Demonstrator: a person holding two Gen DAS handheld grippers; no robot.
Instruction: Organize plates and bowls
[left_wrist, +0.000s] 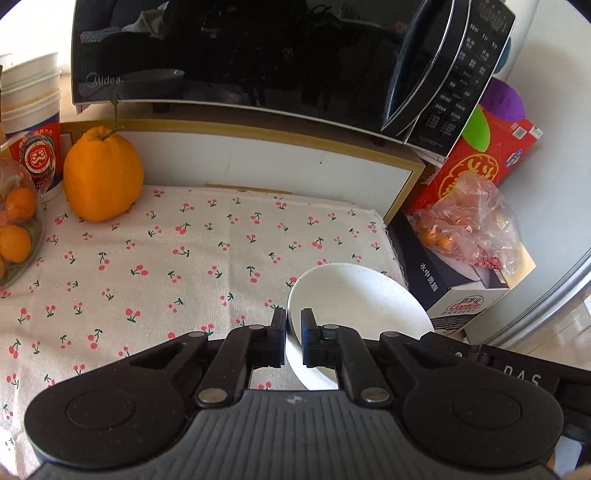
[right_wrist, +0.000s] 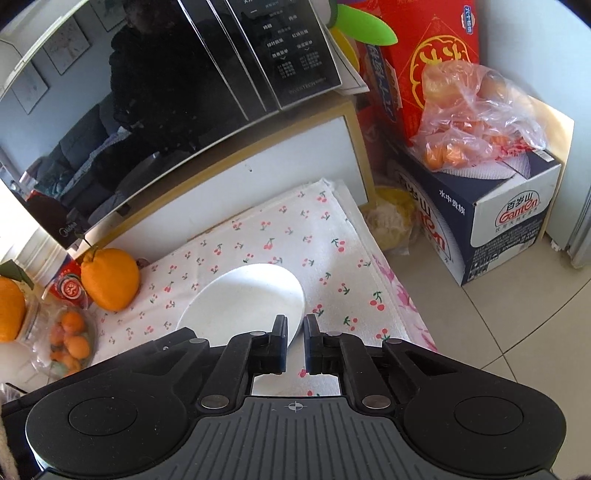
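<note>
"Midea" on the microwave (left_wrist: 236, 55), "Ganten" on the box (right_wrist: 517, 218). White plate (left_wrist: 354, 299) on the cherry-print cloth (left_wrist: 166, 251), rim between the narrowed jaws of left gripper (left_wrist: 293, 321) and right gripper (right_wrist: 295, 326) alike.

Two wrist fisheyes, both looking down and forward over the cherry-print cloth (left_wrist: 177, 258).

Your left wrist camera sits low and close over the cloth, facing the microwave (left_wrist: 240, 51) almost square-on. Your right wrist camera sits higher and further right, angled left, catching floor tiles (right_wrist: 517, 325). Both views share the white plate (left_wrist: 354, 295) (right_wrist: 243, 295), large orange (left_wrist: 103, 173) (right_wrist: 110, 278) and navy box (left_wrist: 454, 295) (right_wrist: 498, 221).
</note>
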